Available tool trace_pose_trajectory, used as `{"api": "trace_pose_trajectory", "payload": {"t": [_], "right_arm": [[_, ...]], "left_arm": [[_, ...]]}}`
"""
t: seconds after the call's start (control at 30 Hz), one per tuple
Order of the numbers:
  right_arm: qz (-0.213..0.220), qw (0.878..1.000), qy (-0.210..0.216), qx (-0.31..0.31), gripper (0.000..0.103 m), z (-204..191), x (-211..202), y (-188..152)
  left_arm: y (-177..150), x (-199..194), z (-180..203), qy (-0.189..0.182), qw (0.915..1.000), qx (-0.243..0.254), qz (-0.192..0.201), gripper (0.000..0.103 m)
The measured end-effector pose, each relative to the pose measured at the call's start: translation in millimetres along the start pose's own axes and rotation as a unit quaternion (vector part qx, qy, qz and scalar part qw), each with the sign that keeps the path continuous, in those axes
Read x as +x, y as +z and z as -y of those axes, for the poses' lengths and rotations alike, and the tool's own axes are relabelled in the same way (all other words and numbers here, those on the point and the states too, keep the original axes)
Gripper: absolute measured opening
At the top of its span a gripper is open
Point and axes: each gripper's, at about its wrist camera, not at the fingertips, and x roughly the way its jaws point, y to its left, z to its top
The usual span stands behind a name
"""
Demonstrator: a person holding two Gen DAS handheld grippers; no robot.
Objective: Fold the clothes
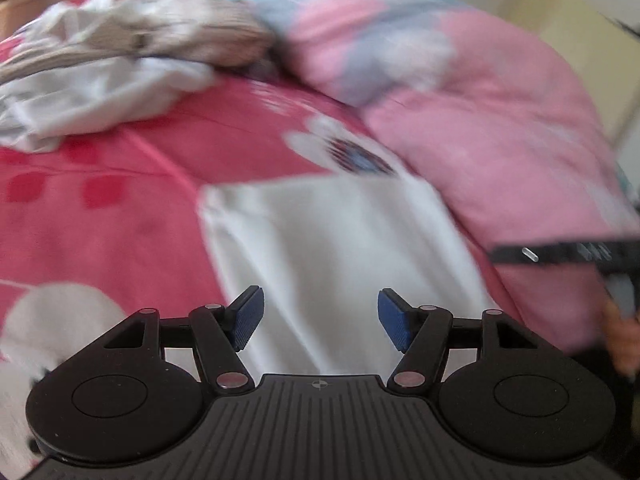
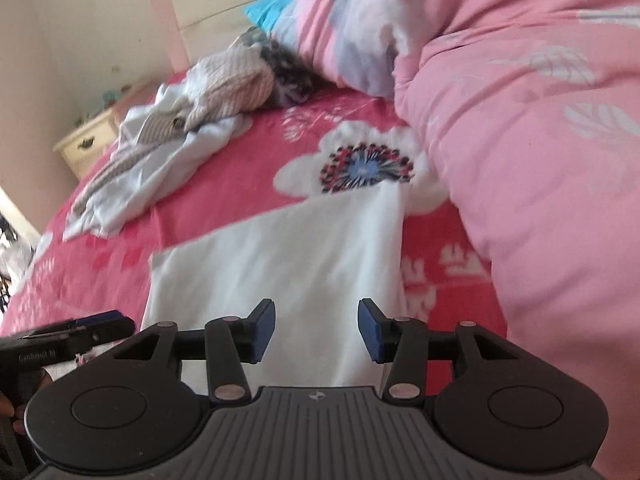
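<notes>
A white garment (image 1: 336, 248) lies flat on the pink bedsheet, folded into a long rectangle (image 2: 280, 272). My left gripper (image 1: 320, 318) hovers over its near end, jaws open, nothing between the blue pads (image 1: 250, 320). My right gripper (image 2: 316, 330) hangs over the same garment near its right edge, jaws apart and empty. The right gripper's body shows at the right edge of the left wrist view (image 1: 568, 254), and the left gripper's body at the lower left of the right wrist view (image 2: 68, 336). A heap of unfolded clothes (image 2: 180, 128) lies farther up the bed.
A thick pink quilt (image 2: 540, 140) is bunched along the right side of the bed, with a pillow (image 2: 352, 28) behind it. A cream nightstand (image 2: 86, 144) and a white headboard (image 2: 224, 4) stand beyond the bed. The floral pink sheet (image 1: 100, 216) lies bare to the garment's left.
</notes>
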Motion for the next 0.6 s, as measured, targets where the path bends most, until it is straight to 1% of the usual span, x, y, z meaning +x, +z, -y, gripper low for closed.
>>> {"api": "trace_pose_trajectory", "payload": {"t": [0.07,0.17,0.2,0.3,0.37,0.43,0.6], "right_arm": [[-0.002,1.0,0.007,0.011,0.05,10.9,13.3,8.2],[-0.011,0.999,0.016,0.026,0.052,27.1,35.1,17.4],[-0.015,0.999,0.015,0.031,0.053,32.6,42.4,19.2],[-0.03,0.998,0.011,0.058,0.056,47.3,56.7,17.4],[-0.038,0.996,0.016,0.075,0.058,55.6,62.3,13.7],[-0.044,0.995,0.025,0.084,0.062,60.6,65.8,8.7],[-0.041,0.991,0.045,0.115,0.064,71.4,76.5,5.0]], "left_arm": [[8.3,7.6,-16.2,0.011,0.999,-0.04,0.014,0.064],[16.8,21.2,-35.4,0.015,0.9956,-0.091,0.019,0.064],[17.8,26.1,-41.7,0.013,0.9946,-0.102,0.018,0.064],[19.1,38.2,-54.1,0.004,0.9934,-0.114,0.012,0.064],[18.7,45.5,-57.7,-0.004,0.9931,-0.117,0.007,0.064],[18.7,49.0,-60.6,-0.015,0.9931,-0.116,0.01,0.065],[21.3,60.0,-74.0,-0.049,0.9906,-0.127,0.016,0.066]]}}
